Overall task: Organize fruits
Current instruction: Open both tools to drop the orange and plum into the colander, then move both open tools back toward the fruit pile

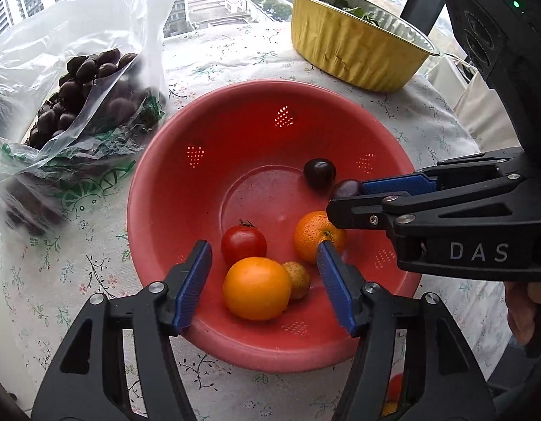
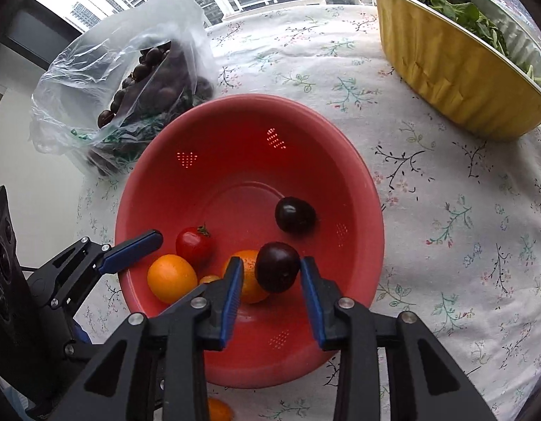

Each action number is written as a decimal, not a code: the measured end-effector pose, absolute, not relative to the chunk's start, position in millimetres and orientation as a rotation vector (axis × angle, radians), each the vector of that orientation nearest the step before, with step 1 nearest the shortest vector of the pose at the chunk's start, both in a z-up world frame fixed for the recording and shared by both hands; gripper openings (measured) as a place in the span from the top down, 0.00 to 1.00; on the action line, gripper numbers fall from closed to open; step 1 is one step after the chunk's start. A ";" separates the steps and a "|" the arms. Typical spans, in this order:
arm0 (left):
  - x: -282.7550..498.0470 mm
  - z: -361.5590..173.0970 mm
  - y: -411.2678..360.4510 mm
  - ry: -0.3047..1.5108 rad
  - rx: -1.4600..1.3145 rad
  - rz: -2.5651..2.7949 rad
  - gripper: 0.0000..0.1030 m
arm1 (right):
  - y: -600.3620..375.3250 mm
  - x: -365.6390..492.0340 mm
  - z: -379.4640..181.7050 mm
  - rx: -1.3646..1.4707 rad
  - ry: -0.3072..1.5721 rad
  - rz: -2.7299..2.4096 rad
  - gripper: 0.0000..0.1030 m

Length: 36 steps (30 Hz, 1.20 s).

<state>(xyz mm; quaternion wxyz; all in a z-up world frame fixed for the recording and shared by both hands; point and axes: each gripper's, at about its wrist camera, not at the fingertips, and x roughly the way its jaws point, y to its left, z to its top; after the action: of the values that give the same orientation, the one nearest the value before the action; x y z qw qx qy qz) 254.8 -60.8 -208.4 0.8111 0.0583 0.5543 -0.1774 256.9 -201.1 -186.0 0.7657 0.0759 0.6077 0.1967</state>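
Right wrist: plum (image 2: 277, 266) seemingly between tool (image 2: 271, 273) pads

We see a matt red plastic colander (image 1: 158, 189) with perforated patches, sitting ahead of both tongs on a floral cloth tablecloth (image 2: 445, 210). Beyond it to the left lies a thin, crinkled clear plastic bag (image 1: 60, 52), and far right a ribbed gold foil tray (image 1: 351, 52). The dark cherry (image 2: 278, 266) between the right tongs' ridged blue pads (image 2: 231, 291) looks glossy.
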 end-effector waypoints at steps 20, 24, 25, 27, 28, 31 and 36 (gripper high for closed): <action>141.9 -149.7 -18.5 1.098 0.097 -0.397 0.13 | -238.1 148.9 -137.8 0.283 1.212 0.382 0.34; 90.6 -160.0 -11.8 1.128 0.101 -0.415 0.13 | -237.9 92.8 -150.4 0.289 1.250 0.363 0.34; 77.4 -162.8 -10.7 1.136 0.105 -0.421 0.13 | -237.7 79.7 -155.0 0.291 1.261 0.359 0.34; 51.3 -170.1 -9.3 1.156 0.117 -0.439 0.13 | -238.3 51.7 -164.8 0.288 1.283 0.354 0.34; 39.6 -172.8 -9.6 1.164 0.126 -0.447 0.13 | -238.5 40.1 -169.0 0.290 1.290 0.348 0.34; 7.1 -180.2 -11.8 1.181 0.156 -0.470 0.13 | -239.0 9.4 -175.8 0.311 1.297 0.338 0.34; -20.9 -186.5 -21.0 1.185 0.213 -0.503 0.13 | -234.2 -22.6 -178.1 0.284 1.272 0.340 0.34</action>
<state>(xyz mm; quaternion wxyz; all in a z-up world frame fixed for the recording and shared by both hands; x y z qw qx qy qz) -20.9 -21.0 -186.5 0.7946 0.0991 0.5514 -0.2339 -22.6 -234.2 -178.1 0.7817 0.1314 0.5890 0.1576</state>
